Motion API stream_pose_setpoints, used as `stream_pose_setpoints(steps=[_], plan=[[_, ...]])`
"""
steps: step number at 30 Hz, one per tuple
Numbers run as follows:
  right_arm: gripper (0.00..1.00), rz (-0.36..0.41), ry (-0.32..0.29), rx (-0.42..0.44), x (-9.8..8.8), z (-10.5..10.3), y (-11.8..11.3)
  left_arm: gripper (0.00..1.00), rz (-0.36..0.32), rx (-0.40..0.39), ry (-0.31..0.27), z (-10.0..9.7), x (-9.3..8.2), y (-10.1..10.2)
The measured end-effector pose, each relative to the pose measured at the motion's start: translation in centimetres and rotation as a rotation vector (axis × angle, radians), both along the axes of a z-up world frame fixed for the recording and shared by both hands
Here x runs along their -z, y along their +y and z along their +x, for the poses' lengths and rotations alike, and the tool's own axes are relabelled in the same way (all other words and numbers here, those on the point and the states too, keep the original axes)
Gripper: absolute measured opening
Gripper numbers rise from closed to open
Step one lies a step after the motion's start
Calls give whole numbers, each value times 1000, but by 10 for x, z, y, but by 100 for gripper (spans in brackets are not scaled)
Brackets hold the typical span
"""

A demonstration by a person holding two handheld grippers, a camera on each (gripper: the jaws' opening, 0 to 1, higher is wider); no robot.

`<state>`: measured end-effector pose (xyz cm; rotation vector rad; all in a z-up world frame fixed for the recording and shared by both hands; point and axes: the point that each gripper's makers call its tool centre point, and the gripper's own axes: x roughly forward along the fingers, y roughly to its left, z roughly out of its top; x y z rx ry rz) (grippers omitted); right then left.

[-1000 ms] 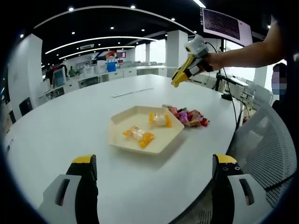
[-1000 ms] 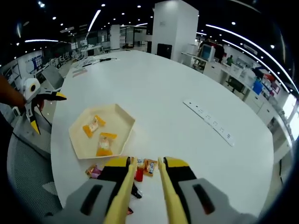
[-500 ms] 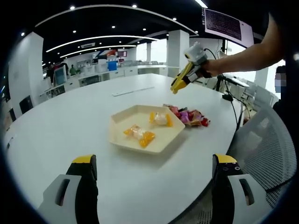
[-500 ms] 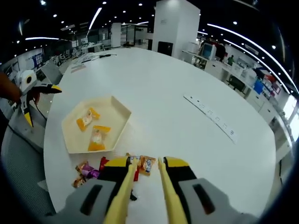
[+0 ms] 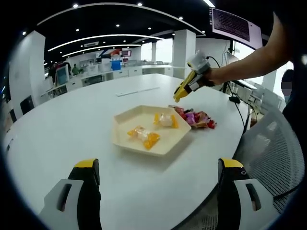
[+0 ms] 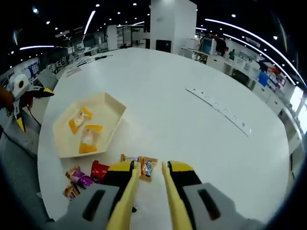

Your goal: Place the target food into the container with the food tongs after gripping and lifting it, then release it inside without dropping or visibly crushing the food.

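The right gripper (image 6: 149,167) hangs above the sweets (image 6: 144,166) heaped just beside the tray (image 6: 112,106), its tongs nearly closed on nothing. The left gripper (image 5: 158,179), jaws wide apart, is well back from the tray (image 5: 172,143), where two sweets (image 5: 143,137) lie.

Right gripper (image 6: 149,165) jaw tips cover part of candy pile (image 6: 96,172). Wrapper print too small to read. Strip on table (image 6: 218,110) too small to identify. Wall screen (image 5: 236,24) text illegible.
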<state>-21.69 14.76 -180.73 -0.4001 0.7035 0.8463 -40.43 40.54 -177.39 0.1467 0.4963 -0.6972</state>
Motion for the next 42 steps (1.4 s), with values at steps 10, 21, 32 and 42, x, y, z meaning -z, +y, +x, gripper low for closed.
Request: stream_pose_setpoints(steps=[10,21,32,42], plan=[[26,2,17,15,12,4,4,99,3,-3,2,0,0,0],[26,-13,17,35,14,7,2,99,-1,-4,9,0,1,0],[26,23,58,72,16,10,12,99,2,6,18,-1,3,-1],[27,-61,45,12,20,5,-5,99,-1,0,14,0,2,1]])
